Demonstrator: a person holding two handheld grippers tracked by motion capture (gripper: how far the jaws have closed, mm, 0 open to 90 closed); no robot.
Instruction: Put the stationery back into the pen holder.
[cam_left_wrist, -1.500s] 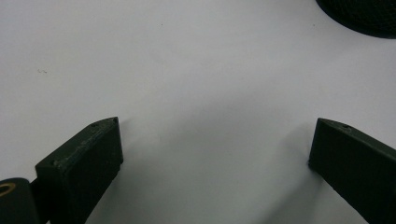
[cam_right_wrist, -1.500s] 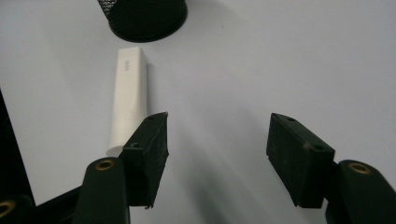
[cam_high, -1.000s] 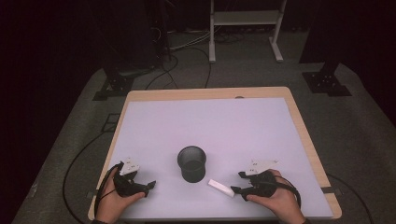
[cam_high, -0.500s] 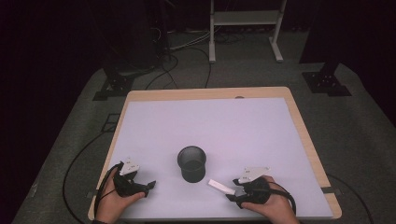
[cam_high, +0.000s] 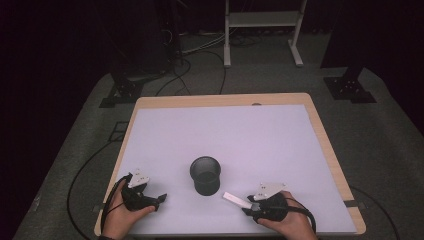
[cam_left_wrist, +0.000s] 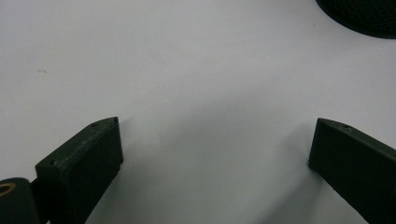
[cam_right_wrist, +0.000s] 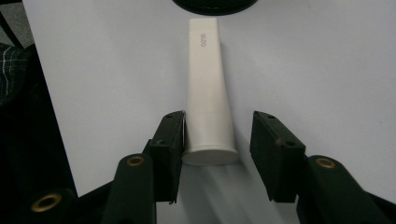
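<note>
A white squeeze tube (cam_high: 236, 200) lies flat on the table, just right of a black mesh cup (cam_high: 205, 175) that stands upright. My right gripper (cam_high: 248, 208) is at the tube's capped end. In the right gripper view the tube (cam_right_wrist: 208, 93) lies between the jaws of the right gripper (cam_right_wrist: 217, 135). The jaws have just been closing. One pad touches the tube's side, while a narrow gap separates the other pad from it. The cup's rim (cam_right_wrist: 215, 4) shows beyond the tube's far end. My left gripper (cam_high: 159, 200) rests open on the table left of the cup, with nothing between the jaws.
The table (cam_high: 225, 130) has a pale lilac top with a wooden edge. In the left gripper view, the left gripper (cam_left_wrist: 215, 144) is over bare tabletop, with the cup's base (cam_left_wrist: 364, 18) at the upper right. Stands and cables occupy the dark floor beyond the table.
My right gripper has slid left along the front edge until its jaws are around the tube's end. The left gripper and the cup have stayed put.
</note>
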